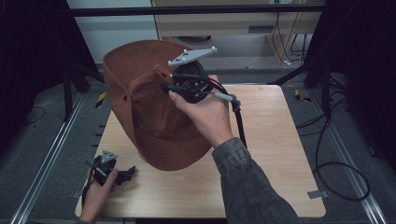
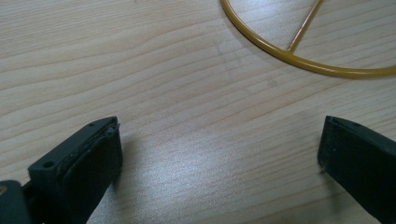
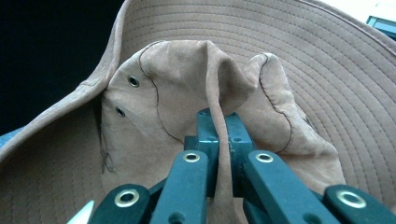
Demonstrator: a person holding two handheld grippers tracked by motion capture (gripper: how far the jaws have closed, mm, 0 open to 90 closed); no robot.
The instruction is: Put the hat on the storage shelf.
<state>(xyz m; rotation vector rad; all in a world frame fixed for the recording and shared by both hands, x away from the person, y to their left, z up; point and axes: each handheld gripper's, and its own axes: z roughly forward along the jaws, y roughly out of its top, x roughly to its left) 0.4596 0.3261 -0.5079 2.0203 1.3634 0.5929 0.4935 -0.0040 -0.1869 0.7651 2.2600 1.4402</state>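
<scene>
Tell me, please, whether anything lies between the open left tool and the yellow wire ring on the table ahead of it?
Nothing visible does. In the left gripper view, the left tool has its jaws wide apart over bare wooden table, and the yellow wire ring lies beyond with only tabletop between. The brown hat is up in the right tool.

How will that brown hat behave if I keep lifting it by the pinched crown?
Probably floppy: the hat crown folds into a ridge between the right gripper fingers. The stitched brim looks stiffer, yet its lower edge sags to the table. It looks light; the suede-like cloth should hardly slip.
</scene>
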